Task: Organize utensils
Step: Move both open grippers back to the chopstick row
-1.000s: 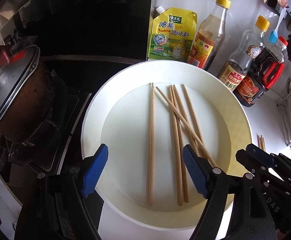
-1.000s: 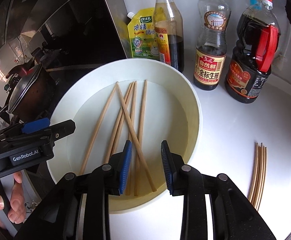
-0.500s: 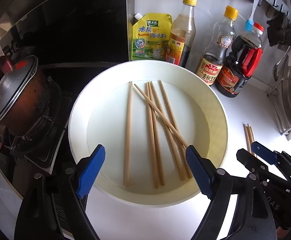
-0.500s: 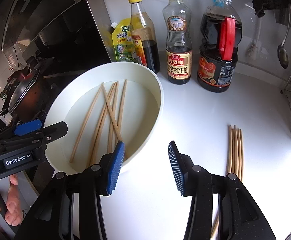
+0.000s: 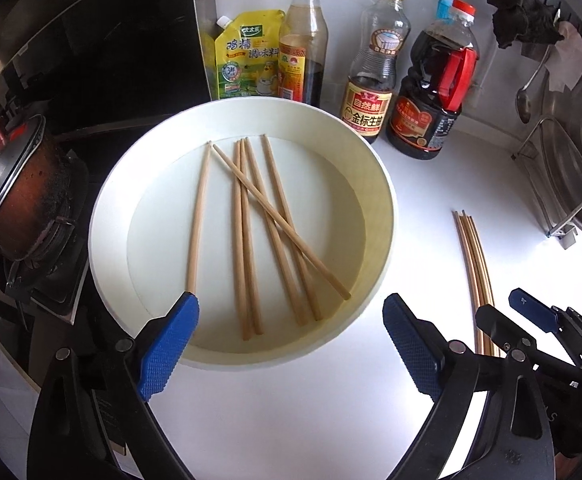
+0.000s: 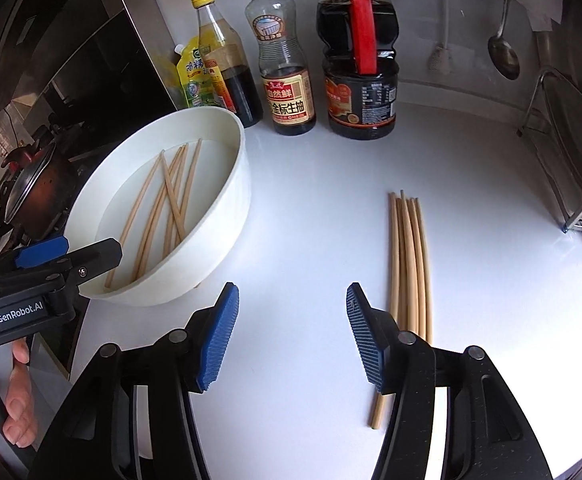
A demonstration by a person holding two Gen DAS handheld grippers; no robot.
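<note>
1. Left tongs were wide open with nothing between the pads; the jaws had just been opening further. They hung over the near rim of the white bowl.
2. Right tongs were also open and empty, jaws likewise just been opening, though not as wide. They were over bare white worktop, between the bowl and the sorted bundle.
3. Loose chopsticks: six lay flat on the bowl floor. Most ran roughly parallel, long axis pointing away from the left tongs toward the bottles; one lay diagonally across the others, its thick end at the near right of the bowl.
4. Sorted chopsticks lay side by side on the worktop, well apart from the bowl, just beside the right tongs' right pad and partly hidden under it. Same long axis, away from the camera.
5. Key relation: the bowl sticks lay straight ahead of and below the left tongs, near ends just past the pads. From the right tongs the bowl was off to the left. So the left hand looked nearer for the next pick.
6. Judgement: jaws close across the stick axis, so alignment looked fine. The crossing stick sat on top, so it's probably the easiest first grab.
7. Risk: bowl wall may block a low approach.
</note>
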